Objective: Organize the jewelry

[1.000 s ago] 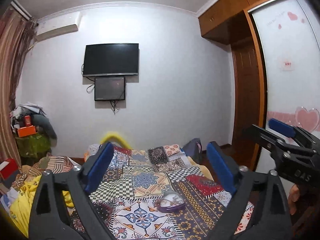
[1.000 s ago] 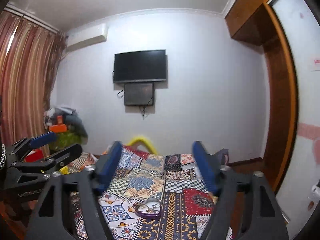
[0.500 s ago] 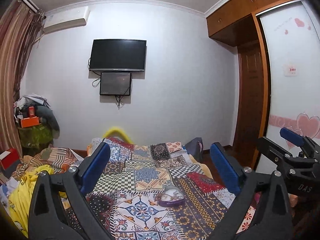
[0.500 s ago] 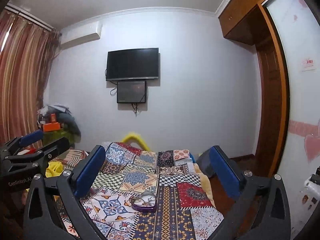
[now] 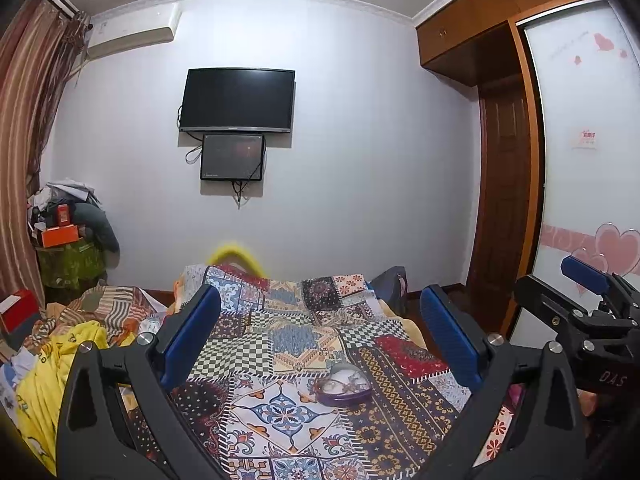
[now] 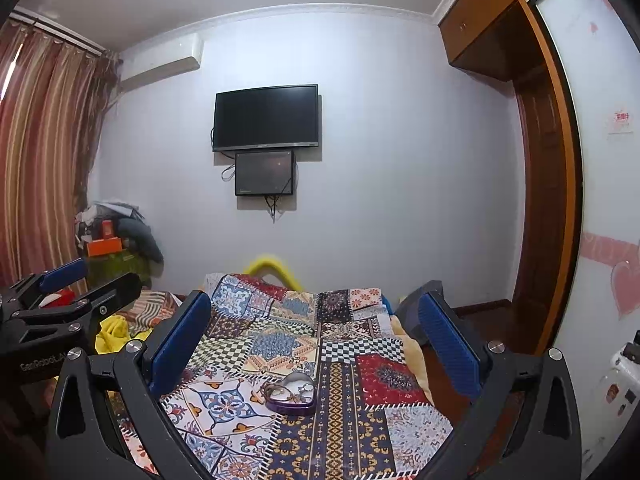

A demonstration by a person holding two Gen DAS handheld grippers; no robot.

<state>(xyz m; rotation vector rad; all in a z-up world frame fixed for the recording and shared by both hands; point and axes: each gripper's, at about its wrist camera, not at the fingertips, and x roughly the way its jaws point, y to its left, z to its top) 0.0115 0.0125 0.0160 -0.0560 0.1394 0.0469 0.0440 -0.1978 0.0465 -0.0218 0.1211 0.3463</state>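
A purple heart-shaped jewelry box (image 5: 343,389) lies open on the patchwork bedspread (image 5: 280,340), with small jewelry pieces inside. It also shows in the right wrist view (image 6: 291,395). My left gripper (image 5: 320,344) is open and empty, held above the bed short of the box. My right gripper (image 6: 312,340) is open and empty, also short of the box. The right gripper shows at the right edge of the left wrist view (image 5: 584,296), and the left gripper at the left edge of the right wrist view (image 6: 68,292).
A TV (image 5: 238,100) hangs on the far wall. Clothes and a yellow cloth (image 5: 44,368) pile up left of the bed. A cluttered stand (image 5: 66,236) is in the left corner. A wardrobe (image 5: 580,200) and dark door (image 5: 504,200) are at the right.
Both grippers have tilted and drawn back a little, so the bed and box sit lower and more central. The right gripper's jaws have opened wider.
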